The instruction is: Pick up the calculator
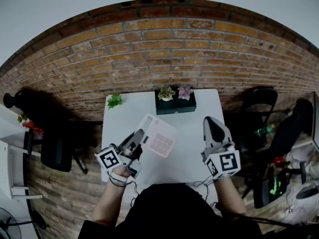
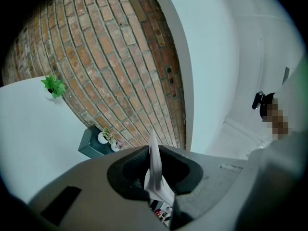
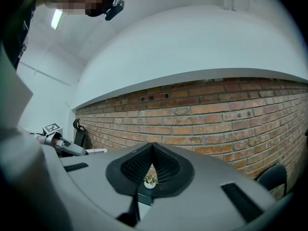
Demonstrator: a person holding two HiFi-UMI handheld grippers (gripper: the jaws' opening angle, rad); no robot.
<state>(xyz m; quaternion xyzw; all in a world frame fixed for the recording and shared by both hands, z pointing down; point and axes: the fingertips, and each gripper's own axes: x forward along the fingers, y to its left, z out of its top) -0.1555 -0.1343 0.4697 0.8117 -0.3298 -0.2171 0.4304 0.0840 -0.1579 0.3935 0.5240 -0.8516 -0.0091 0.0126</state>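
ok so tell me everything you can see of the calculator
The calculator is a thin, pale slab, plastic-looking, with a grid of pinkish keys facing up. The left gripper is shut on its left edge; seen along the jaws, it stands edge-on between them. It is held angled over the white table.

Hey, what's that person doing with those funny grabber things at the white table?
A person holds a grabber in each hand over a white table. The left gripper is pinched shut on one edge of the calculator, which looks tilted and lifted off the tabletop. The right gripper is closed too, but holds nothing and hovers off to the side. A dark planter with small plants sits at the table's far edge, by the brick wall.
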